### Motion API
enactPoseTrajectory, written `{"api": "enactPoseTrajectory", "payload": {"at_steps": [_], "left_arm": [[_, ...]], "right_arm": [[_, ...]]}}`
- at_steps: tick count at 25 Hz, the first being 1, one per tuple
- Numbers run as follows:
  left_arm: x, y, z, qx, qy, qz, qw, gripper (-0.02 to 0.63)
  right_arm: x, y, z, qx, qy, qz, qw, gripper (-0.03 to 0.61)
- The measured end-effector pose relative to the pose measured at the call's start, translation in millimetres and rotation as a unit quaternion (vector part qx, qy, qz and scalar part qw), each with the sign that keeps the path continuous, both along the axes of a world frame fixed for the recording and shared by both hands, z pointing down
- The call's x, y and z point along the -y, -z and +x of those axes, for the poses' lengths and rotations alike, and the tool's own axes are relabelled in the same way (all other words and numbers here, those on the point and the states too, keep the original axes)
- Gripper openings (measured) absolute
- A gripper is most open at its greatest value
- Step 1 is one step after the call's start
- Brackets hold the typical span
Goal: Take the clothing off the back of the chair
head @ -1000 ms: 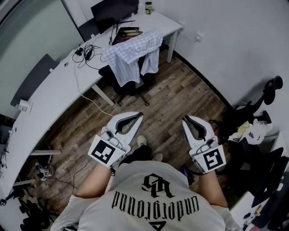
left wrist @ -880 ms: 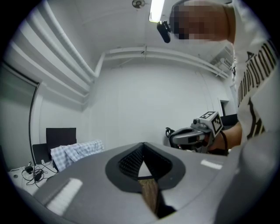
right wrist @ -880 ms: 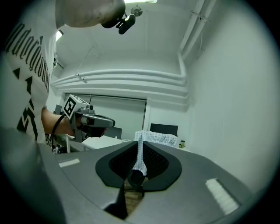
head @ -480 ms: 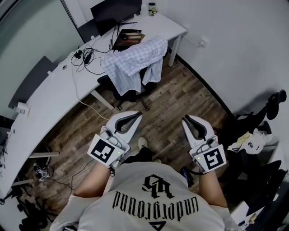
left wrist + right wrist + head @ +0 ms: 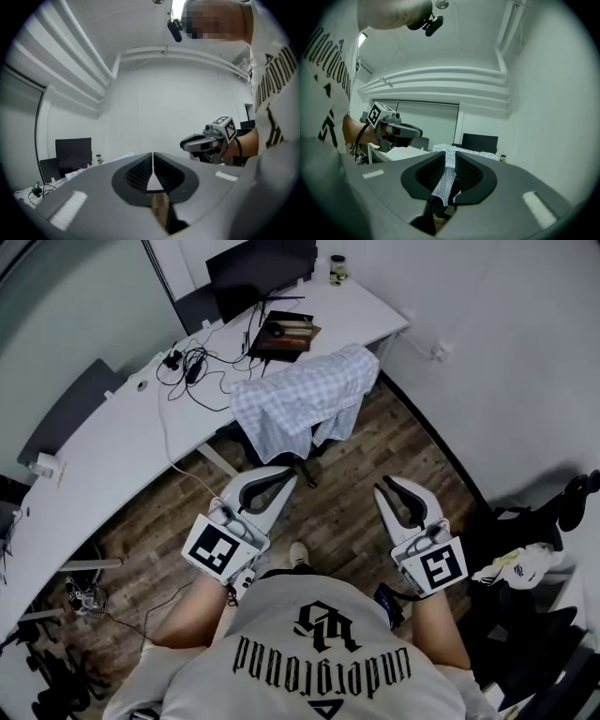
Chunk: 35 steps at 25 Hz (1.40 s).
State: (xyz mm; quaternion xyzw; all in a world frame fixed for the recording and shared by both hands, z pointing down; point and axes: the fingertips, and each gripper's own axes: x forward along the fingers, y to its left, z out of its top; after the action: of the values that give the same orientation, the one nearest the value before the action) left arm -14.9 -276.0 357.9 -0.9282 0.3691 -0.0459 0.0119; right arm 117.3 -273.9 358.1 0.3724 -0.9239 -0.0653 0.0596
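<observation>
A light checked shirt (image 5: 300,404) hangs over the back of a black office chair (image 5: 236,432) that stands at the white desk; in the right gripper view the shirt (image 5: 446,176) shows far off through the jaw gap. My left gripper (image 5: 286,476) points level toward the chair, a short way from it, shut with nothing in it (image 5: 153,155). My right gripper (image 5: 382,486) is held beside it, to the chair's right. Its jaws (image 5: 450,153) are opening, a narrow gap between them, nothing held.
A long white desk (image 5: 112,446) curves along the left and back, with a dark monitor (image 5: 258,268), a book (image 5: 286,334), cables (image 5: 187,367) and a jar (image 5: 337,268). Black chairs with a white garment (image 5: 520,563) crowd the right wall. Wooden floor lies between.
The chair with the shirt has come nearer to both grippers and slid right in the head view. Both grippers moved forward together, still side by side.
</observation>
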Motion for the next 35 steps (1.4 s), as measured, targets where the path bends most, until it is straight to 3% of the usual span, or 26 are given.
{"api": "enactPoseTrajectory", "payload": {"at_steps": [4,13,24,28,35], "left_arm": [[23,6,-22,0.010,-0.001,0.020,0.9997,0.051],[60,17,-40,0.029,-0.013,0.009,0.9995,0.076],[119,10,-36,0.091,0.014,0.010,0.9957,0.214],[144,3,-39,0.124,0.019,0.020,0.9919,0.274],[175,-26,-43,0.199,0.028,-0.025,0.9792,0.384]], "right_arm": [[24,5,-22,-0.008,0.010,0.007,1.000,0.058],[67,11,-39,-0.050,0.027,0.012,0.998,0.095],[145,9,-32,-0.080,0.093,0.014,0.992,0.161],[175,1,-35,-0.111,0.138,0.000,0.984,0.207],[218,-22,-42,-0.161,0.213,-0.027,0.963,0.287]]}}
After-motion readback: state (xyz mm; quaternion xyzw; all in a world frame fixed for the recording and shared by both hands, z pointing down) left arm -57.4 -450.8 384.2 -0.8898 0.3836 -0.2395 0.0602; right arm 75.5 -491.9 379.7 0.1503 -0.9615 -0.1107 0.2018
